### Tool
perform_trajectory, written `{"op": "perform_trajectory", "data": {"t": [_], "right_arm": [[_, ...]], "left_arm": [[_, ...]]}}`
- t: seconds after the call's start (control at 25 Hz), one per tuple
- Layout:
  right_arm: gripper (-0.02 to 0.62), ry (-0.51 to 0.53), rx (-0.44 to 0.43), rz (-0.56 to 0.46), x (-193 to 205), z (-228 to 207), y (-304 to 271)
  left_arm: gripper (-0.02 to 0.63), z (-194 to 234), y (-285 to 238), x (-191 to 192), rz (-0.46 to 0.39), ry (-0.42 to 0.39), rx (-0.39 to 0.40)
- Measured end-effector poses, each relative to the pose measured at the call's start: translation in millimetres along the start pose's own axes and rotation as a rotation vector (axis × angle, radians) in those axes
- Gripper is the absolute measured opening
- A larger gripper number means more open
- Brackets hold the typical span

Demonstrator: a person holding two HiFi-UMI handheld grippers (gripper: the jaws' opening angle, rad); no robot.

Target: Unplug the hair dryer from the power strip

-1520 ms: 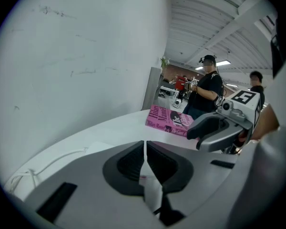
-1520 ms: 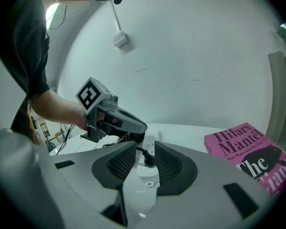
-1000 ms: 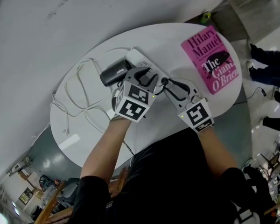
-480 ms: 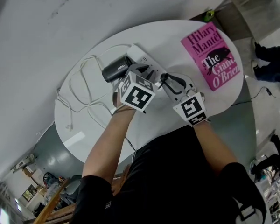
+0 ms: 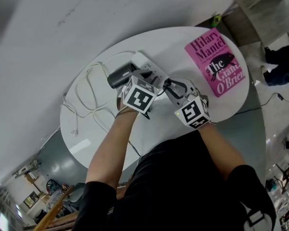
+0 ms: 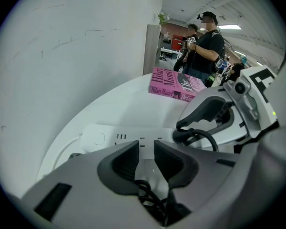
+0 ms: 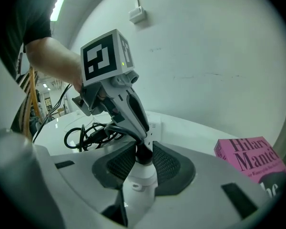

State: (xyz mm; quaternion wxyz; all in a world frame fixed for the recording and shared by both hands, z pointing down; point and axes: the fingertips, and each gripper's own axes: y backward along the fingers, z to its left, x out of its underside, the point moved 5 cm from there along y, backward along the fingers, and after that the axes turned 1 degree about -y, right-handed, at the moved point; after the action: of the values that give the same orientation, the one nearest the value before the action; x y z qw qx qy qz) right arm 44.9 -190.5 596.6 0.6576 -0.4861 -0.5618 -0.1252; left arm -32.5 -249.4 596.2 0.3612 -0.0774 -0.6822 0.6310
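Although both hands have barely shifted, the left tool (image 6: 146, 149) is spreading again, empty, above the power strip (image 6: 109, 136) at frame centre; the right tool (image 7: 144, 162) pinches the black plug (image 7: 144, 154), lower centre. Unplugging judged still pending.

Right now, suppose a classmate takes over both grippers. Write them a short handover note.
Left gripper: jaws opening, gripping nothing, poised over the power strip.
Right gripper: shut on the plug, at the strip.
Hair dryer lies on the table beyond the strip.
Done: plug gripped; whether it has left the socket can't be seen.
Left to do: steady the strip, pull the plug clear.
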Motion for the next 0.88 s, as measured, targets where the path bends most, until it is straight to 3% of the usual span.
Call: {"op": "perform_trajectory", "data": {"t": [0.44, 0.56, 0.88], "right_arm": [[0.101, 0.057, -0.042, -0.011, -5, 1, -1], [0.072, 0.082, -0.051, -0.014, -10, 3, 1], [0.067, 0.063, -0.033, -0.016, -16, 3, 4]], "left_arm": [[0.1, -1, -1, -1, 0.015, 0.015, -0.029], [0.1, -1, 0, -1, 0.007, 0.025, -0.033], [0.1, 0, 0, -1, -0.007, 0.031, -0.043]]}}
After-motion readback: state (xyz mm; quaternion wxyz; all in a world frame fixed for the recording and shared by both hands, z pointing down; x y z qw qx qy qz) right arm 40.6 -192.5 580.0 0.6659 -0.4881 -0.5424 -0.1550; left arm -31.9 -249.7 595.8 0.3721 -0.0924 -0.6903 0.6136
